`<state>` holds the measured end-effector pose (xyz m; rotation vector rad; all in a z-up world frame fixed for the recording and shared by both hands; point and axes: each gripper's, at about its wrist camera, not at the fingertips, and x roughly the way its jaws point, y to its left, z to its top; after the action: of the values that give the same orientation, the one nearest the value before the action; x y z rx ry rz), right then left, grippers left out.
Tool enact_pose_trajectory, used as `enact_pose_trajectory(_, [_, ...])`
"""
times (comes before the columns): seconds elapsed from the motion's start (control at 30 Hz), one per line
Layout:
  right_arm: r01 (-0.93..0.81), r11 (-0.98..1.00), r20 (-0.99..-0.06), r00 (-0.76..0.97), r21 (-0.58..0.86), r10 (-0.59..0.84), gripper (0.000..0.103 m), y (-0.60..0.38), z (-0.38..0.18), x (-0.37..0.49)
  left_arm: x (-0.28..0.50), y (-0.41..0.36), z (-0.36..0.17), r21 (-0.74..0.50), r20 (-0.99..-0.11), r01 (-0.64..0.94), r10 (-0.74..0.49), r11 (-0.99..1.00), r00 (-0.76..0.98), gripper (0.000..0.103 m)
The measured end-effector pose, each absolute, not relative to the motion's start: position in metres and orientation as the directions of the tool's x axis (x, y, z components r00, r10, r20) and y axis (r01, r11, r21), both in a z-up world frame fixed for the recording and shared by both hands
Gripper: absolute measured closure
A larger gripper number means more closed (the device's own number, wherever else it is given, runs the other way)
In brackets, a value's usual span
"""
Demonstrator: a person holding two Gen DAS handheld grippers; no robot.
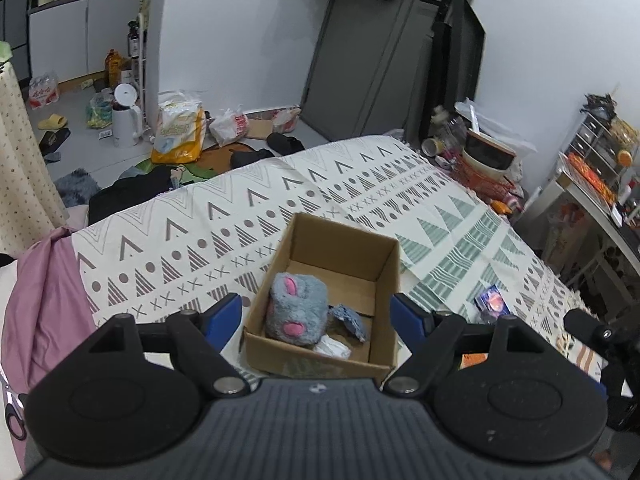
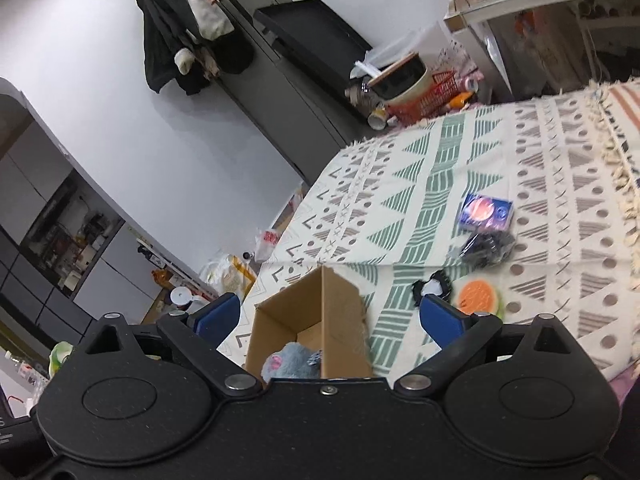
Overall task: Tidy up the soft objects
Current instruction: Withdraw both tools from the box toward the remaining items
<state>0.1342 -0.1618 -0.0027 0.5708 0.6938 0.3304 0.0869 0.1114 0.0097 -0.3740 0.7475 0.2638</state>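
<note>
Plush, grey-blue with pink patches, lies inside an open cardboard box on the bed, with a blue scrap and something white beside it in the same box. Around this, the room has pale walls, a grey door and a floor littered with bags, slippers and a white kettle. A cream blanket with grey and green triangles covers the bed. On it, well apart from the box, lie a blue pack, a dark bundle, an orange round piece and a small black-and-white thing. The left gripper hangs over the box, blue fingers spread wide, empty. The right gripper is likewise spread and empty.
</note>
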Motion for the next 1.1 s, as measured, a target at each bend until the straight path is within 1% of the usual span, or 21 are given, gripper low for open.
enact_pose_trajectory(0.47, [-0.007,0.779,-0.527,0.733,0.626,0.430,0.006,-0.227,-0.015,0.129,0.090,0.066,0.013,-0.223,-0.689,-0.318,0.082,0.921,0.721,0.023])
enact_pose_trajectory(0.7, [0.025,0.766,-0.541,0.722,0.643,0.431,0.006,-0.242,-0.025,0.134,0.103,0.037,0.004,-0.197,-0.692,-0.270,0.062,0.943,0.720,0.023])
enact_pose_trajectory(0.97, [0.069,0.764,-0.574,0.704,0.641,0.418,0.006,-0.256,-0.045,0.142,0.121,0.014,-0.008,-0.225,-0.691,-0.233,0.013,0.946,0.722,0.023])
enact_pose_trajectory(1.1, [0.100,0.765,-0.596,0.693,0.637,0.406,0.006,-0.262,-0.059,0.149,0.136,0.001,-0.017,-0.207,-0.697,-0.208,0.006,0.956,0.717,0.023])
